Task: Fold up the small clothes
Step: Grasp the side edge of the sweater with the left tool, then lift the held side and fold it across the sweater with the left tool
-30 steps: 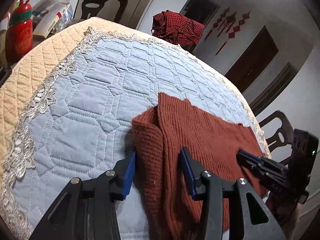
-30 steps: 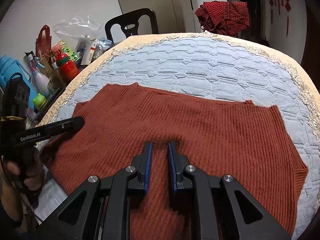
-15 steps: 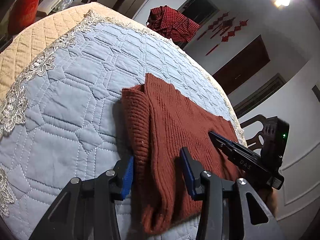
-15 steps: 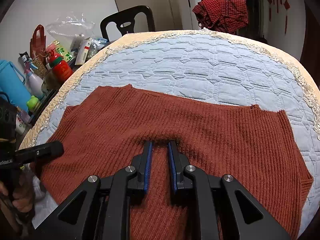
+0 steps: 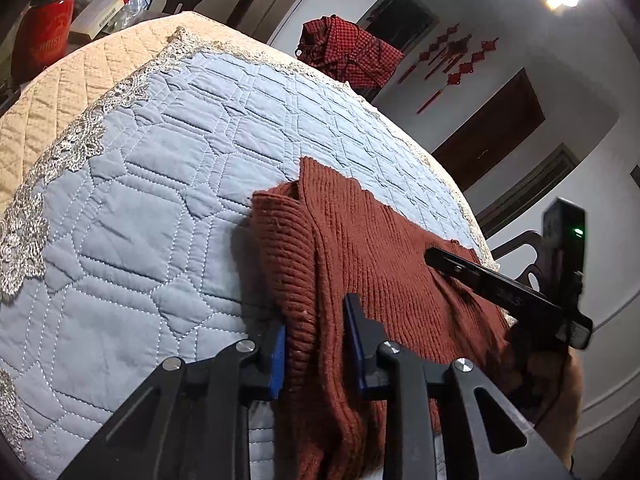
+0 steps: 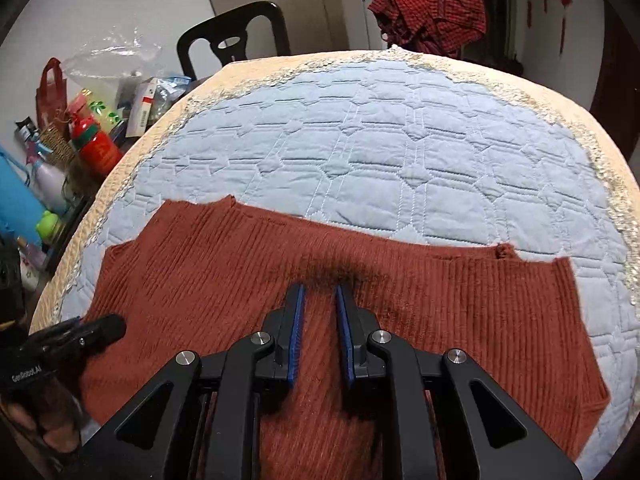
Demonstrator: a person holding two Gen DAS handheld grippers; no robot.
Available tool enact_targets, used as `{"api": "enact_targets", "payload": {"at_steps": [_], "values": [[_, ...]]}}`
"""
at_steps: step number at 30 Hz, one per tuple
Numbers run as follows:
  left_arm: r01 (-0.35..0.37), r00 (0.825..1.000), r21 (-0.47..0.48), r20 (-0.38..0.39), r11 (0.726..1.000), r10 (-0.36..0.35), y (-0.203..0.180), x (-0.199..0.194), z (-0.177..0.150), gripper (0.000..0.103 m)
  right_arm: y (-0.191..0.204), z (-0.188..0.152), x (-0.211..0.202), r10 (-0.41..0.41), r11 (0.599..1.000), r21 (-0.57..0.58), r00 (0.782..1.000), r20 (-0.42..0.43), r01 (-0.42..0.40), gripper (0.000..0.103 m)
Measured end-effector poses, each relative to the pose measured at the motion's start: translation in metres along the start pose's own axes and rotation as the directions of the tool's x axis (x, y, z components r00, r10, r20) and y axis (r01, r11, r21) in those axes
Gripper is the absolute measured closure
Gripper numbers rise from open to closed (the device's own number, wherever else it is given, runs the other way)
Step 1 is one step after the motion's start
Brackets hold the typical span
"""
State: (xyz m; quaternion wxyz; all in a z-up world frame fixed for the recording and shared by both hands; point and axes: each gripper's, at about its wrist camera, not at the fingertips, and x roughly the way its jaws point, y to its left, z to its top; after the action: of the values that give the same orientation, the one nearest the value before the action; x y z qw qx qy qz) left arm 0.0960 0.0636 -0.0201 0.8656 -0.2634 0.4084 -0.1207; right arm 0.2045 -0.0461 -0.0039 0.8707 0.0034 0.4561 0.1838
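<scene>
Left tool (image 5: 316,344) closing on ribbed knit sweater (image 5: 372,248) fold.

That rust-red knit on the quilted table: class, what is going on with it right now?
A person works a rust-red knit top spread on the blue quilted table cover with hand-held tongs. The left tongs have just been closing on a bunched edge of the knit. The right tongs pinch a ridge of it near the middle. No fold is finished yet.
</scene>
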Motion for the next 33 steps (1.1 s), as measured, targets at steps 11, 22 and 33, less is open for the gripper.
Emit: {"api": "enact_targets", "payload": {"at_steps": [11, 22, 33], "values": [[-0.01, 1.0, 0.014, -0.004, 1.0, 0.01, -0.002, 0.0, 0.001, 0.08, 0.024, -0.079, -0.055, 0.077, 0.994, -0.084, 0.996, 0.051, -0.073, 0.086], [-0.001, 1.0, 0.016, -0.014, 1.0, 0.001, -0.003, -0.005, 0.0, 0.084, 0.029, -0.097, -0.059, 0.106, 0.991, -0.089, 0.992, 0.061, -0.1, 0.09], [0.146, 0.989, -0.058, -0.013, 0.987, -0.147, -0.004, -0.018, 0.009, 0.086, 0.022, -0.099, -0.067, 0.135, 0.99, -0.048, 0.988, 0.079, -0.131, 0.091]]}}
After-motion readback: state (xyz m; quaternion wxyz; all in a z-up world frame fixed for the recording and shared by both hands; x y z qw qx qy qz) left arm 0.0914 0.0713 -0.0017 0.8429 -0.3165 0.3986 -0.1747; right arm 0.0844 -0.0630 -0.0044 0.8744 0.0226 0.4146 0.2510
